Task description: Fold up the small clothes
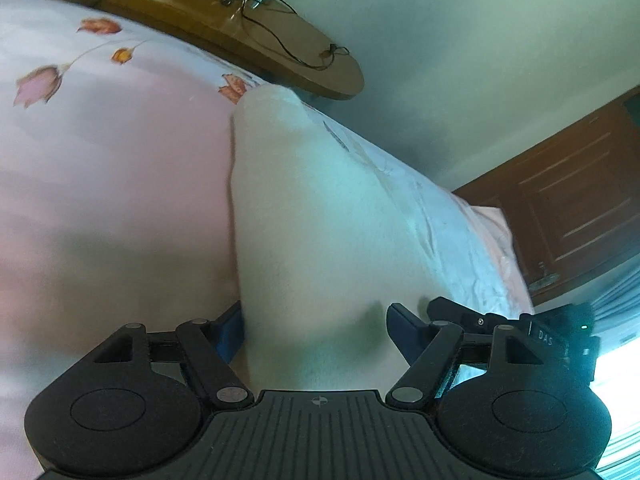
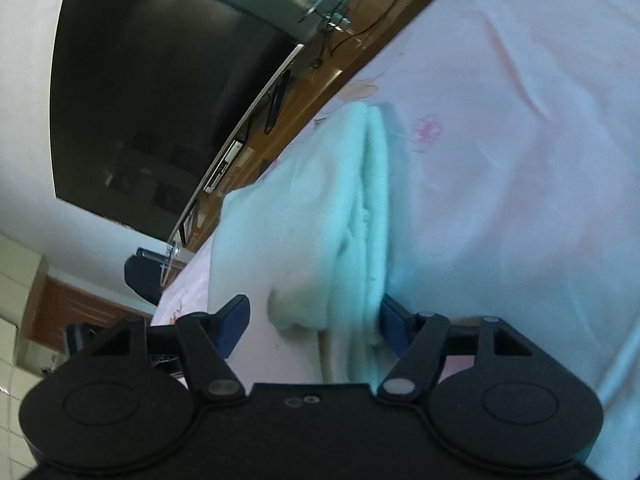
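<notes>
The white cloth (image 1: 312,208) is laid on the flowered bedsheet (image 1: 100,152), running toward 12 o'clock; both the left gripper (image 1: 316,334) and right gripper (image 2: 312,324) are spread apart, nothing clamped; a fold seems half-finished, so the near edge must next be pinched.

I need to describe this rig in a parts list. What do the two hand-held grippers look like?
Both look alike: the left hand-held gripper and right hand-held gripper have matte black bodies, round side discs, angled link arms with silver pivot pins, and blue finger pads. The left has a ribbed centre plate with a crosshair mark.
</notes>
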`<state>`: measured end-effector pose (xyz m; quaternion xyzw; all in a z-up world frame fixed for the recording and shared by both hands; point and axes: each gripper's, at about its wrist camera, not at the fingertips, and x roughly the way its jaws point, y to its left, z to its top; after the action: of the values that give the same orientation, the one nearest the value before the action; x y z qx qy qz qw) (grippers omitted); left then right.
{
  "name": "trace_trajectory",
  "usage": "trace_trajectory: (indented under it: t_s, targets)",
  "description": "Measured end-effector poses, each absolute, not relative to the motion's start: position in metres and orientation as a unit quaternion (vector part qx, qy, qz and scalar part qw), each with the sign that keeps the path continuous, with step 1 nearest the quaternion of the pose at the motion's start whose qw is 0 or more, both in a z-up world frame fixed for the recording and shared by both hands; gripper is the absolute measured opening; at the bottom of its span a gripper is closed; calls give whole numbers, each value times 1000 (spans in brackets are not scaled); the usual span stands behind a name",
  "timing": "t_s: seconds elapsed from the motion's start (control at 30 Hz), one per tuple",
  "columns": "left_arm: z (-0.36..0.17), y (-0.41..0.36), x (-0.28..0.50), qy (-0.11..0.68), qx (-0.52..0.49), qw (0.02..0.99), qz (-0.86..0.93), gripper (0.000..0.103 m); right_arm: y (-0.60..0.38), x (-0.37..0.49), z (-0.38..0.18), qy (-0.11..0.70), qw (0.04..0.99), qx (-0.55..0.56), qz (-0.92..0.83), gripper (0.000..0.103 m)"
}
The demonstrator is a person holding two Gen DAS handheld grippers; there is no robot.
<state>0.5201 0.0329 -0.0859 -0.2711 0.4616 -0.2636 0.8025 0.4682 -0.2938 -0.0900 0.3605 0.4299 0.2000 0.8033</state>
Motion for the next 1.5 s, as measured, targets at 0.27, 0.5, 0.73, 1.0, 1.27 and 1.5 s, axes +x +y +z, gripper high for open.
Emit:
trace_trajectory:
  t_s: [0.27,0.5,0.73,1.0,1.27,1.5]
  targets:
    - [-61,-19,516,452,-117,858,-215,53,-266,459,-76,425,855,254,154,41]
    - [-28,-80,483,388,87,898,-189,34,-196,435,-46,384,918,55,84,32]
    - [-4,-66,465,374,82,904,-190,33,-185,414,-23,363,927,48,80,30]
    - [38,-26,422,338,90,921,-172,33,-154,395,17,344,933,42,100,30]
    - [63,71,379,344,108,927,-106,33,-67,377,36,329,931,40,154,30]
    - [37,167,351,389,106,914,-42,34,31,370,9,347,914,43,205,30]
